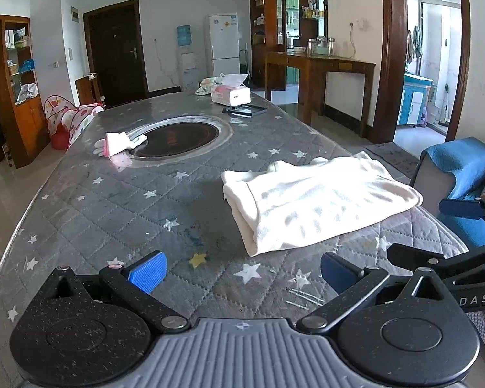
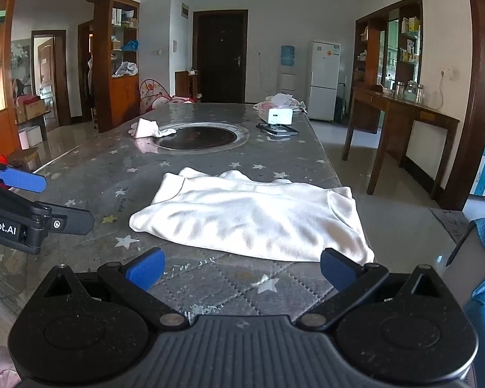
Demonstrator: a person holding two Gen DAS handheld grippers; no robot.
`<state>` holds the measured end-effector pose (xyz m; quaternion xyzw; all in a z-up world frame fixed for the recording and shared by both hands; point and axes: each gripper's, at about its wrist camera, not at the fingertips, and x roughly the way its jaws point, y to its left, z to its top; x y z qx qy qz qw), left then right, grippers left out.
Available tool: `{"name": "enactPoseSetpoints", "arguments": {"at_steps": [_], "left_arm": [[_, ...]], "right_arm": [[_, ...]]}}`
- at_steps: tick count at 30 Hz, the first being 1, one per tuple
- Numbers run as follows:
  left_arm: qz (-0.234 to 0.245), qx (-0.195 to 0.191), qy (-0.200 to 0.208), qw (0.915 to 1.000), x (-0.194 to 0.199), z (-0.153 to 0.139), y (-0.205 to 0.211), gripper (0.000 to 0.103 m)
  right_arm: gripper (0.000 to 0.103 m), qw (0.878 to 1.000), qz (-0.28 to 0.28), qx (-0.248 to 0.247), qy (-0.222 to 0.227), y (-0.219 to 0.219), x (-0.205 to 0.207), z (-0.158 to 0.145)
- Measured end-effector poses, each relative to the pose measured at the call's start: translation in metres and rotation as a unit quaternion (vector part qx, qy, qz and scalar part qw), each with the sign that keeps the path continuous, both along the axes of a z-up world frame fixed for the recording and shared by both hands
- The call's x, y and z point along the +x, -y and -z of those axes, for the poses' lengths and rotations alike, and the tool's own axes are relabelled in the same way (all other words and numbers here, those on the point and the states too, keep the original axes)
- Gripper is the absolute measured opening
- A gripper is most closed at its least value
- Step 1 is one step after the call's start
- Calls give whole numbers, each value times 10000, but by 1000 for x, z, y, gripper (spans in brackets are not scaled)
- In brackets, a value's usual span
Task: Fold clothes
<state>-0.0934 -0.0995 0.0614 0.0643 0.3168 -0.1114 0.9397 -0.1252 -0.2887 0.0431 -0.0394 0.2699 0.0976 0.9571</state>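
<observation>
A white garment (image 1: 317,199) lies folded into a rough rectangle on the grey star-patterned table cover (image 1: 113,213), near the table's front right. In the right wrist view the same garment (image 2: 252,216) lies just ahead of my right gripper (image 2: 242,270), which is open and holds nothing. My left gripper (image 1: 242,273) is open too, to the left of the garment and short of it. The right gripper (image 1: 462,226) shows at the right edge of the left wrist view, and the left gripper (image 2: 32,197) shows at the left edge of the right wrist view.
A round dark cooktop (image 1: 177,135) is set into the table's middle, with a pink and white glove (image 1: 116,144) at its left rim. A tissue box (image 1: 231,92) and a dark flat frame (image 1: 244,110) sit at the far end. A blue chair (image 1: 462,168) stands at the right.
</observation>
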Motion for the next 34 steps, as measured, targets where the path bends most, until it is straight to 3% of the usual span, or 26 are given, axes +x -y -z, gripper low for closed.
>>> {"name": "enactPoseSetpoints", "arguments": {"at_steps": [34], "left_arm": [[-44,142,-203,9997,1,16,2,103]], "right_arm": [[103,9997,-61,42,-251,-9,2,17]]}}
